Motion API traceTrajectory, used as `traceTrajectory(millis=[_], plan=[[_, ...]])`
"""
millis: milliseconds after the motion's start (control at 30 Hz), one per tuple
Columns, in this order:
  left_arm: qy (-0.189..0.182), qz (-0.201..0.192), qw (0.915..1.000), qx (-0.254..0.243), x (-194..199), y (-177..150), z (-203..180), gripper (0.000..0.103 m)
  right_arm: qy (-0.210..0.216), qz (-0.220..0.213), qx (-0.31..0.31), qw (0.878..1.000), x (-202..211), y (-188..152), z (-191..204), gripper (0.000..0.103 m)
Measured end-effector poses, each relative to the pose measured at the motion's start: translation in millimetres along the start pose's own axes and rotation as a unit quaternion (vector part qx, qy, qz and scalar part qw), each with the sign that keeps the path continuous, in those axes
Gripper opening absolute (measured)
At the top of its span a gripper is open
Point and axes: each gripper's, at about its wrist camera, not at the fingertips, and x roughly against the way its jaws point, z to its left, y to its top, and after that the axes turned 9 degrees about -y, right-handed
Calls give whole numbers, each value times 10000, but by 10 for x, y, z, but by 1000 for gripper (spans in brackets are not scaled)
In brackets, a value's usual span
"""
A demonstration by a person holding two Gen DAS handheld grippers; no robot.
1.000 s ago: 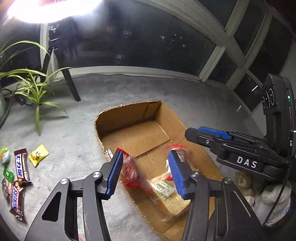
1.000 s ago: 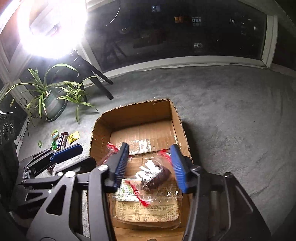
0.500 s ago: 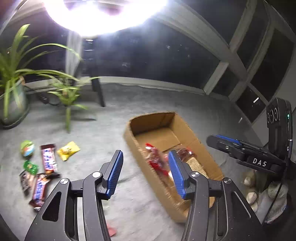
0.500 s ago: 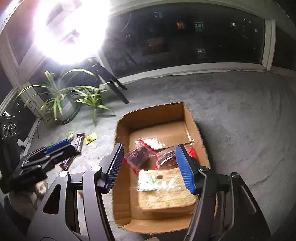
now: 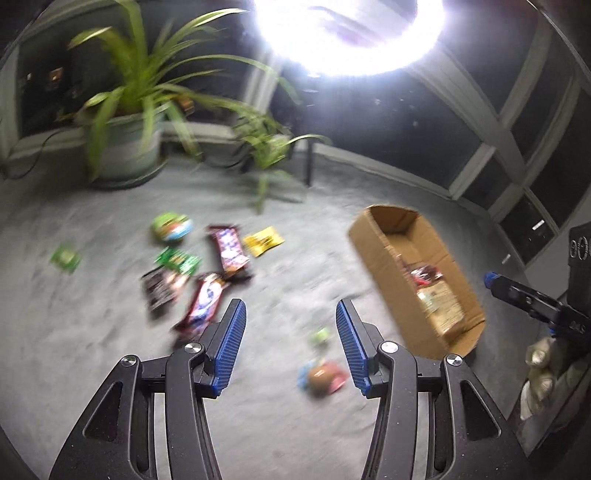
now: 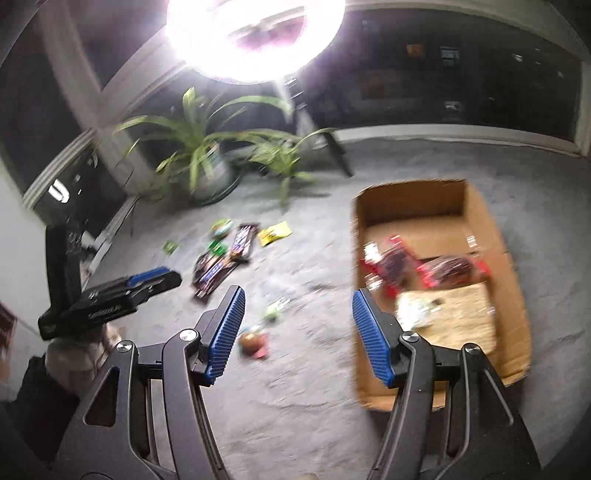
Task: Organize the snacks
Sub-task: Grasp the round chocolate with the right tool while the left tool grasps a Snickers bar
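A cardboard box (image 5: 384,266) (image 6: 513,280) sits on the grey carpet with red-edged snack bags (image 6: 447,269) and a flat tan packet (image 6: 458,317) inside. Loose snacks lie left of it: chocolate bars (image 5: 229,247) (image 6: 242,240), a yellow packet (image 5: 264,240), green packets (image 5: 177,258), a round green snack (image 5: 171,227). A small pink-and-blue snack (image 5: 323,374) (image 6: 253,341) lies nearer. My left gripper (image 5: 290,343) is open and empty above the carpet between the snacks and box. My right gripper (image 6: 297,332) is open and empty left of the box.
A potted plant (image 5: 125,147) (image 6: 207,166) and a smaller plant (image 5: 266,147) stand at the back by the dark windows. A bright ring lamp (image 5: 347,33) on a stand glares from above. A small green item (image 5: 319,336) lies on the carpet.
Both grippers have let their snack bags drop into the box and swung left, away from it, toward the loose snacks. Both views are blurred by motion.
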Motion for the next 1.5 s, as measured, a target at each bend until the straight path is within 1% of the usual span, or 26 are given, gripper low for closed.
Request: traceTrajectory(millis=[100,200,300,400,500,567,600,800,833,867,900,1200,1267,1300,1367,1400,1500], plan=[[212,93,9997,30,54,-117,159,50,20,162,311,9994,-140,-150,262,63],[372,159,9992,48,65,-163,275,50,87,358,421,9984,-295,-259,391,63],[445,181,9988,100,44,-153,376,50,103,527,492,9973,-494,-352,496,63],[513,254,9984,8,-34,-122,423,50,135,653,547,9963,-611,-411,572,63],[547,317,9980,-77,-109,-103,453,50,122,804,694,9943,-764,-452,646,55],[572,367,9976,-122,-174,-73,472,50,116,945,799,9922,-879,-486,690,46],[582,396,9974,-147,-210,-58,482,50,111,978,826,9917,-911,-493,705,45],[690,570,9955,-310,-413,-5,538,50,-6,1178,1065,9873,-1137,-528,806,43],[713,595,9951,-330,-442,-1,548,50,-17,1196,1106,9866,-1159,-522,823,40],[725,621,9948,-348,-469,-1,557,50,-38,1222,1178,9855,-1189,-532,847,35],[731,639,9946,-360,-492,-1,568,50,-59,1248,1245,9843,-1218,-541,869,34],[808,808,9924,-463,-682,38,620,50,-235,1329,1613,9776,-1339,-573,973,33],[830,829,9917,-524,-716,48,613,49,-316,1316,1747,9753,-1334,-578,998,30],[856,848,9911,-573,-736,49,606,48,-324,1307,1776,9748,-1329,-577,1006,30],[870,911,9901,-623,-784,45,610,41,-318,1304,1769,9750,-1327,-579,1009,29],[867,935,9899,-623,-801,40,618,40,-311,1302,1763,9752,-1327,-579,1006,29],[751,931,9913,-556,-815,23,650,31,-290,1300,1725,9760,-1325,-580,999,28]])
